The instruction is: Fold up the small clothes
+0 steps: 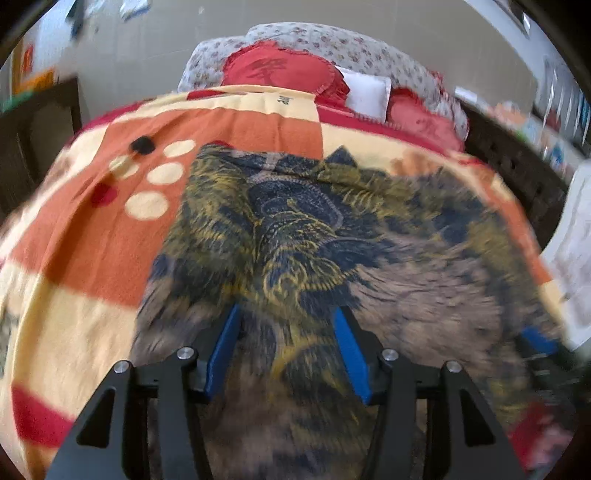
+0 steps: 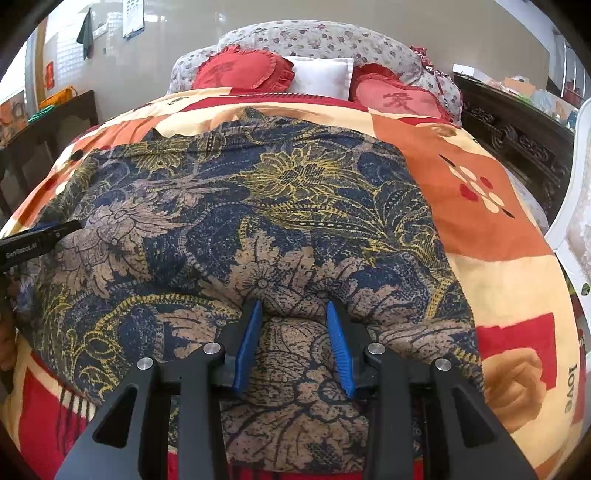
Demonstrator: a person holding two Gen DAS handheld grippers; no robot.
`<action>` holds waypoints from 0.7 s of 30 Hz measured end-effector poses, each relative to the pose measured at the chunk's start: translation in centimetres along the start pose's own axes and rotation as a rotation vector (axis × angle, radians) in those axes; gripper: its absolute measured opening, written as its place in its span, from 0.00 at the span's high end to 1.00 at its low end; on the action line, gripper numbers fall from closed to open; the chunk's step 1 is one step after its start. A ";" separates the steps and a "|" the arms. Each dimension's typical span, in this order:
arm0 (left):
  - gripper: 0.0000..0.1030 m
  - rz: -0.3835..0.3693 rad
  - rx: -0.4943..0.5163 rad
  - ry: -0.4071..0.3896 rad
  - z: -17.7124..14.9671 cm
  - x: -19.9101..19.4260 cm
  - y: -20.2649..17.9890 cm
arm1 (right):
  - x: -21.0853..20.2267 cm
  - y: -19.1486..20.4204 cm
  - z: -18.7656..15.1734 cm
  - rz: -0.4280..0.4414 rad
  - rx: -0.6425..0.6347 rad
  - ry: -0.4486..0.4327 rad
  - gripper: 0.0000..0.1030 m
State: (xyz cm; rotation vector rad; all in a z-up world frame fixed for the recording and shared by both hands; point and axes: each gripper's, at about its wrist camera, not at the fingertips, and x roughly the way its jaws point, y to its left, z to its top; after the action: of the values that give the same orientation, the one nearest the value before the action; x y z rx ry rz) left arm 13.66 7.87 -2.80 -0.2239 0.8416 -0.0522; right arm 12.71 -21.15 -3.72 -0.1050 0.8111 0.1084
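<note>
We see the batik garment spread across the bed's blanket, navy and tan with yellow floral tracery; its near edge bunches into a raised fold, and its far edge lies rumpled toward the pillows.

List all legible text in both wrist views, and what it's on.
"GenRobot.AI": on the left tongs, seen at the right view's left edge.
"love": on the blanket, at its right edge and again, upside down, near the pillows.
Characters on the red heart cushions: not readable for certain.
Wall papers: too small.
</note>
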 end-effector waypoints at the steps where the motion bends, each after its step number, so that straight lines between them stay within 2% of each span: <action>1: 0.43 -0.050 -0.044 -0.012 -0.4 -1.7 0.8 | 0.0 0.0 0.0 0.000 -0.001 0.000 0.52; 3: 0.31 -0.146 -0.107 -0.064 -2.2 -5.7 2.5 | 0.0 0.0 0.0 0.000 0.000 0.000 0.52; 4: 0.21 -0.190 -0.135 -0.085 -3.5 -7.4 3.5 | 0.0 0.0 0.0 0.002 0.001 -0.001 0.52; 5: 0.17 -0.228 -0.162 -0.096 -4.9 -8.8 4.3 | 0.0 -0.1 0.0 0.004 0.003 -0.002 0.52; 7: 0.17 -0.286 -0.211 -0.079 -7.2 -9.9 5.5 | -0.1 -0.2 0.0 0.015 0.011 -0.004 0.52; 8: 0.17 -0.324 -0.252 -0.042 -8.7 -9.8 6.1 | -0.1 -0.4 -0.1 0.022 0.017 -0.005 0.52; 11: 0.18 -0.343 -0.340 0.011 -10.6 -8.1 6.9 | -0.1 -0.8 -0.1 0.044 0.035 -0.008 0.52; 14: 0.19 -0.339 -0.376 -0.008 -10.4 -7.3 7.0 | -0.1 -0.7 -0.1 0.046 0.037 -0.007 0.52; 16: 0.18 -0.367 -0.422 0.015 -9.5 -6.5 7.2 | 0.0 -0.7 -0.1 0.043 0.034 -0.007 0.52; 21: 0.13 -0.438 -0.640 0.100 -7.1 -4.1 10.2 | 0.0 -0.6 -0.1 0.042 0.033 -0.008 0.52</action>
State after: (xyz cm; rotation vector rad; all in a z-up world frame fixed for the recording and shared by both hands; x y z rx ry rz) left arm 5.17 17.13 -6.58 -1.0127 0.8777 -0.2052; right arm 12.71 -21.81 -3.77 -0.0561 0.8074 0.1348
